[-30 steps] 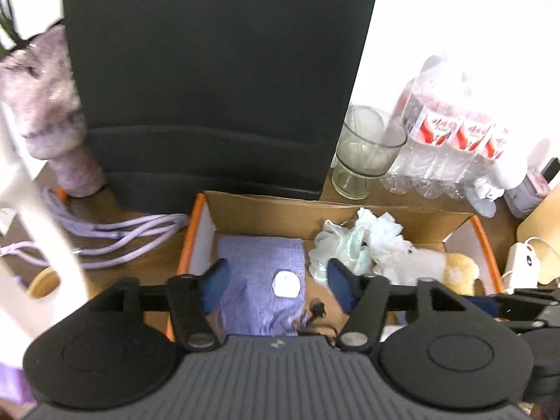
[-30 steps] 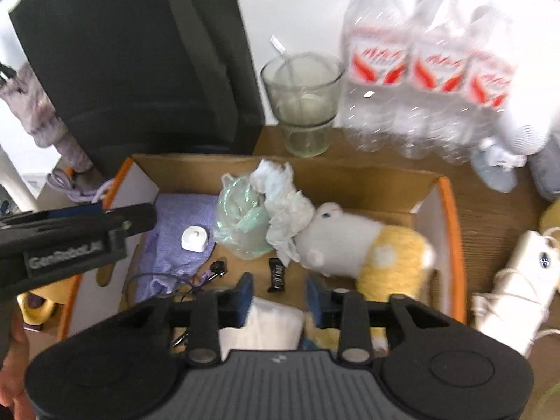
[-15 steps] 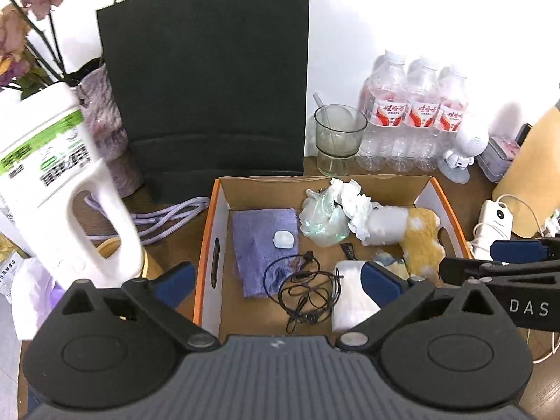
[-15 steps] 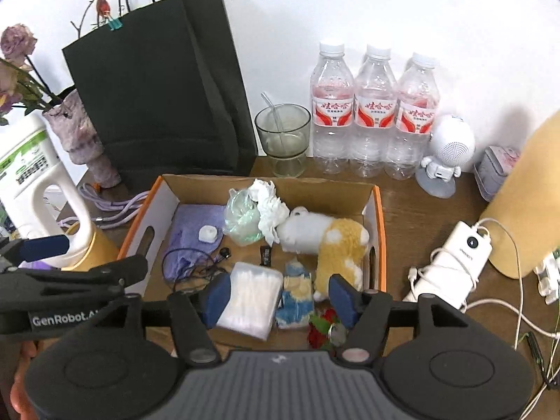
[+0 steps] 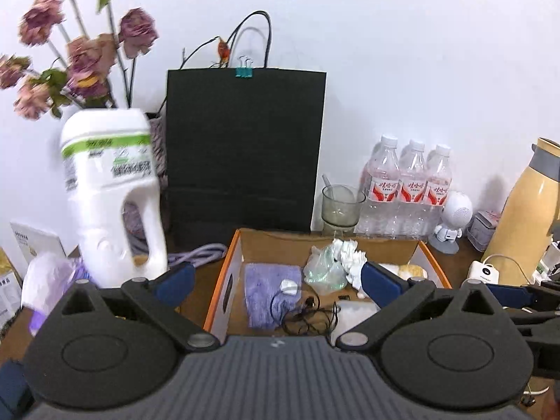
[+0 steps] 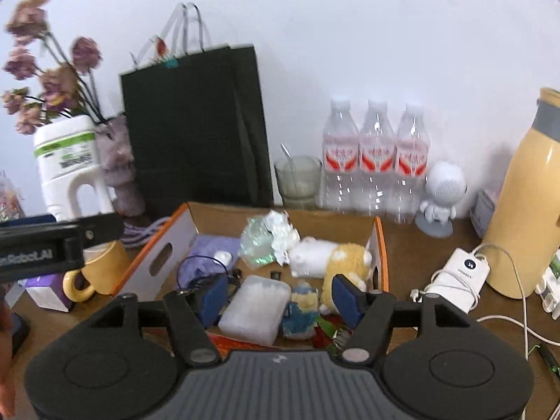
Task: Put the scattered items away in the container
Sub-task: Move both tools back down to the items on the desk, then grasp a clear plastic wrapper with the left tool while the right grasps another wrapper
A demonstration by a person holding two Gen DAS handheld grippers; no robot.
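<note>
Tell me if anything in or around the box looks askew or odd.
Nothing looks spilled or damaged. The plush lies on its side in the box, black earphones sit in a tangle on the purple cloth, and crumpled tissue rests on a plastic bag.

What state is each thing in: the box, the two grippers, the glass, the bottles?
Cardboard box: open-topped, holding items.
Left gripper: open, empty.
Right gripper: open, empty.
Glass: upright, a spoon inside.
Water bottles: upright, capped.
Plush toy: lying in the box.
</note>
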